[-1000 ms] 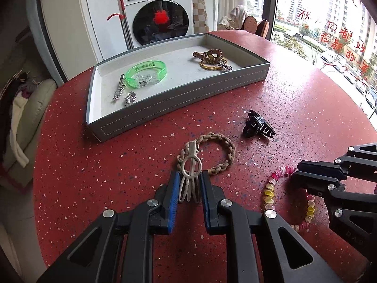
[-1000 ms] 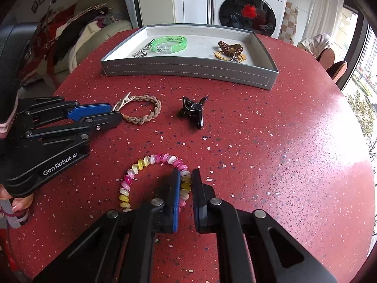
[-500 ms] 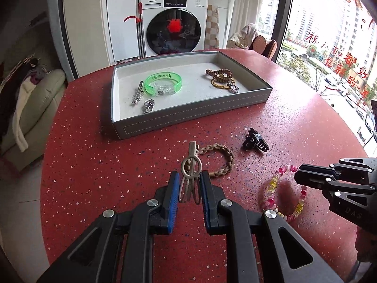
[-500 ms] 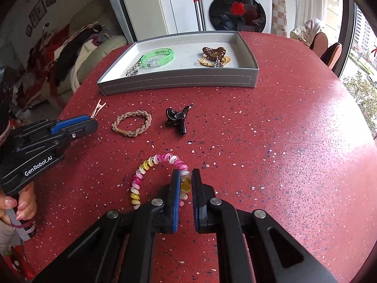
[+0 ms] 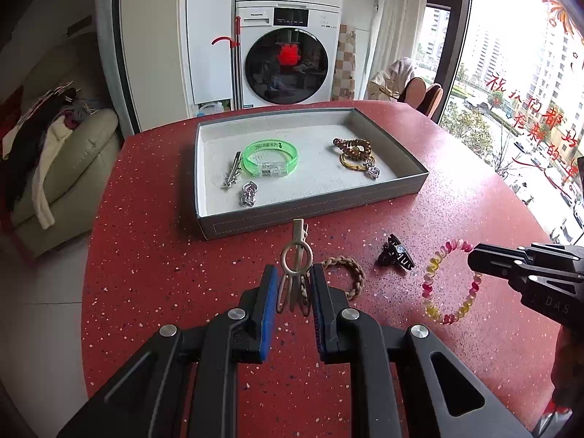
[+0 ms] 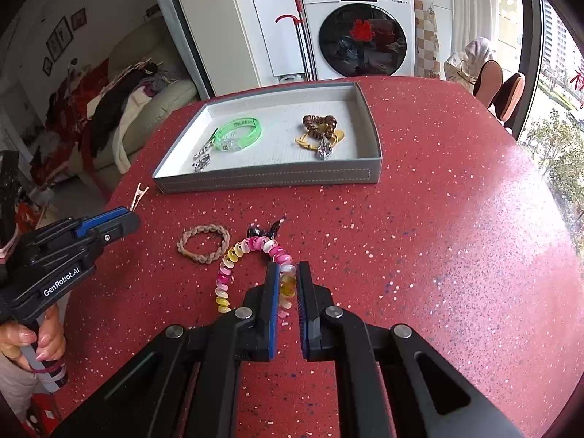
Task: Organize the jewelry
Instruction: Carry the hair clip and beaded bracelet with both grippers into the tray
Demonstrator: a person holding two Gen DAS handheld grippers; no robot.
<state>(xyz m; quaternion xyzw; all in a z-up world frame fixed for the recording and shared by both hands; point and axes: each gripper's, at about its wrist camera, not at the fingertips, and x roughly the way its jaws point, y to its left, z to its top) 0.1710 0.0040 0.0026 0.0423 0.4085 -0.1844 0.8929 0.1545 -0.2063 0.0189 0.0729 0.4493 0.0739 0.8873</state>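
Note:
My left gripper [image 5: 294, 273] is shut on a beige metal hair clip [image 5: 296, 252], held above the red table with its tip pointing at the grey tray [image 5: 310, 215]. In the right wrist view my right gripper [image 6: 288, 273] is shut on a pink-and-yellow bead bracelet [image 6: 233, 266], which hangs from the pads above the table. That bracelet [image 5: 450, 284] also shows beside the right gripper [image 5: 474, 259] in the left wrist view. A braided tan bracelet [image 6: 203, 244] and a black claw clip [image 5: 396, 257] lie on the table between the two grippers.
The tray holds a green bangle [image 5: 271, 157], a silver clip [image 5: 231, 173], a silver charm [image 5: 248, 193] and a brown coil tie on a gold bracelet [image 5: 356, 153]. A washing machine [image 5: 288, 58] and a sofa [image 5: 62, 153] stand beyond the round table's edge.
Both grippers have risen from the table with their pieces. The hair clip came up off the braided bracelet, and the bead bracelet now hangs in the air. More of the tray shows.

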